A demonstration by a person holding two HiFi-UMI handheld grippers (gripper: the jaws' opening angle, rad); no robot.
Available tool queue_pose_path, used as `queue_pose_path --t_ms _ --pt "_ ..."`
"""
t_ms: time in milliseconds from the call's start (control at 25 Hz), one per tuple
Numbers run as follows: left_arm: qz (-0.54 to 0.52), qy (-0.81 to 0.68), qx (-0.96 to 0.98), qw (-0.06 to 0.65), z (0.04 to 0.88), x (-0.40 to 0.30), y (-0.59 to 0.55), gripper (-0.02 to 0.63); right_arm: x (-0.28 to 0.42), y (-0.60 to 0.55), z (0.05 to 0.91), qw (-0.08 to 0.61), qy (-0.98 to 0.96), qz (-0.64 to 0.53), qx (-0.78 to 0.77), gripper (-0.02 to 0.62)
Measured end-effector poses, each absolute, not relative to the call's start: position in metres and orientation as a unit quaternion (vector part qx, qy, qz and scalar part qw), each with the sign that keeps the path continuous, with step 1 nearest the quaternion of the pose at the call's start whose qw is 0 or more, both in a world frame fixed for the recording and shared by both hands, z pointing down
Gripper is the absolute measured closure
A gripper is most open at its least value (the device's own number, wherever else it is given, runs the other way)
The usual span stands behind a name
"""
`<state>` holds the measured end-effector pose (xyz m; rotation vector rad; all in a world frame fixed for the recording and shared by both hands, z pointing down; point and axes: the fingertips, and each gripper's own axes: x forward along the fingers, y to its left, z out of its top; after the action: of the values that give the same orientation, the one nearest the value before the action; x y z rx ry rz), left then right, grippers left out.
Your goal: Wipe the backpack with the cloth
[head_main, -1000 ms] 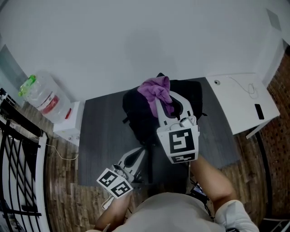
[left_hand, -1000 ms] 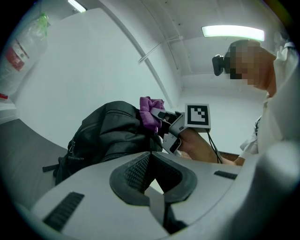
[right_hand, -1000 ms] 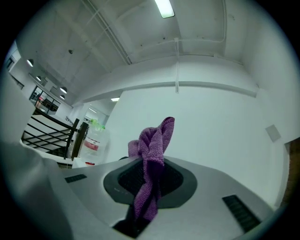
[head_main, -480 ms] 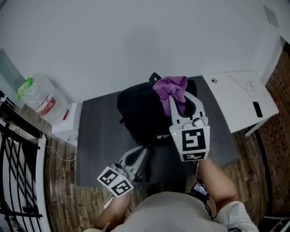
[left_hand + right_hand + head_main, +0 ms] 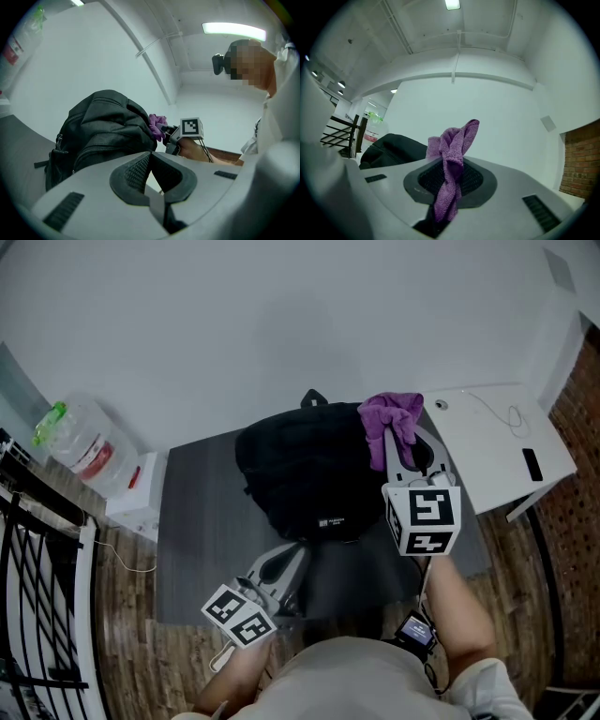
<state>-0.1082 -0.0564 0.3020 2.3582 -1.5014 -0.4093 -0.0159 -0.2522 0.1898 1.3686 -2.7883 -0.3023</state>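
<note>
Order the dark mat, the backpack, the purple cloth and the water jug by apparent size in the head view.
1. dark mat
2. backpack
3. water jug
4. purple cloth, only slightly smaller than the jug. It is nearer the camera, so this last pair is unsure.

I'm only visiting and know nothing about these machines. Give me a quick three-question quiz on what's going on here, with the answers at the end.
1. True or false: the left tongs are shut with nothing between them.
2. What do the right tongs grip? A) a yellow sponge B) a crumpled purple cloth C) a white brush
3. Fill in the blank: the black fabric backpack sits on a dark grey floor ___.

Key: 1 true; 2 B; 3 mat.
</note>
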Motion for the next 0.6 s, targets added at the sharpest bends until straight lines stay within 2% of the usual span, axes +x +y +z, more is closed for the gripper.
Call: queue_pose_path --t_ms 600 --pt "-0.145 -0.538 0.816 0.156 0.299 -0.108 -0.053 0.601 0.024 -0.290 0.216 0.042 -0.879 -0.079 0.469 0.538"
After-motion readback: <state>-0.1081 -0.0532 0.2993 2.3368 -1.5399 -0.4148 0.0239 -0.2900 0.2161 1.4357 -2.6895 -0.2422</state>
